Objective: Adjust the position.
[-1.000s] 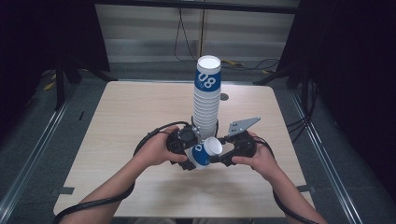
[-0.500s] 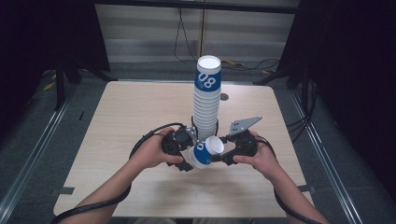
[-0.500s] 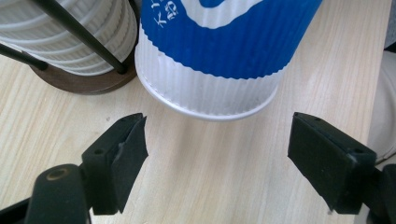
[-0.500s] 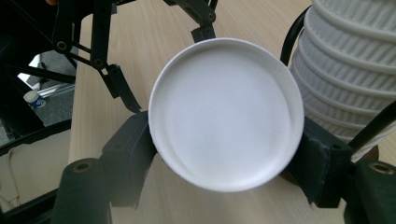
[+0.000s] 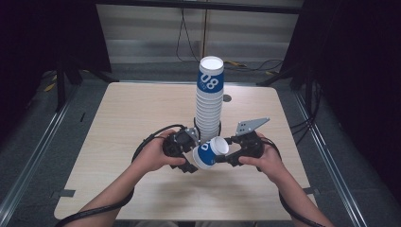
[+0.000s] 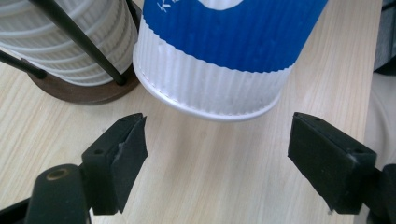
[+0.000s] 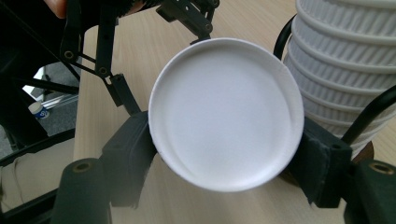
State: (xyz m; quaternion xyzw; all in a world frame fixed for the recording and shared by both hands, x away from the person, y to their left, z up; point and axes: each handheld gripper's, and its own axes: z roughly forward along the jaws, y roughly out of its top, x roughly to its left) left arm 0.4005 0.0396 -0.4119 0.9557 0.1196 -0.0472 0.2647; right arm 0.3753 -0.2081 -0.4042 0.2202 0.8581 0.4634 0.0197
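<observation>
Left hand-held gripper (image 6: pixel 217 154) now released, cup (image 7: pixel 226 112) clamped in right hand-held gripper (image 7: pixel 224 163)

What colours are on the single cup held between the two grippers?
The cup is blue with white lettering and a white ribbed band at one end, clearest in the left gripper view.

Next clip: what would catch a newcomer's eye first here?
The tall stack of paper cups rising at the middle of the wooden table, blue "08" cup on top. Just in front of it, a single blue-and-white cup lies sideways between two hand-held grippers: the right hand-held gripper clamps its base end, while the left hand-held gripper is open near its rim.
</observation>
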